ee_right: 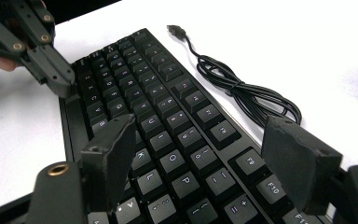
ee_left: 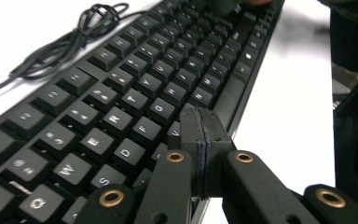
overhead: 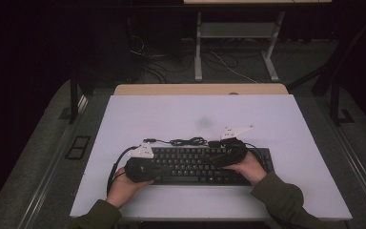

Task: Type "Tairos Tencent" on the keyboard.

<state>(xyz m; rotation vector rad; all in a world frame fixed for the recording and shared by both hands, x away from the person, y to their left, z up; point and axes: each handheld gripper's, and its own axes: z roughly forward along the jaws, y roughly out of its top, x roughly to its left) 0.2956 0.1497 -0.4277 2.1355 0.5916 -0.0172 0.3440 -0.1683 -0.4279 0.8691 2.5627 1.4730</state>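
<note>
A black keyboard (overhead: 190,164) lies on the white tabletop (overhead: 195,114) near its front edge, with its cable (overhead: 181,141) coiled just behind it. My left gripper (overhead: 159,168) is over the keyboard's left part. In the left gripper view its jaws (ee_left: 200,123) are pressed together with nothing between them, tips low over the lower letter rows of the keyboard (ee_left: 121,93). My right gripper (overhead: 215,161) hovers over the right part. In the right gripper view it (ee_right: 198,128) stands open above the keys (ee_right: 168,116), holding nothing. The left gripper (ee_right: 63,86) appears there at upper left, shut.
The cable (ee_right: 242,88) ends in a loose USB plug (ee_right: 176,31) on the white surface. A wooden desk edge (overhead: 200,89) borders the back of the table. Beyond it are desk legs (overhead: 198,47) and floor cables (overhead: 228,64). Bare white surface lies behind and to both sides of the keyboard.
</note>
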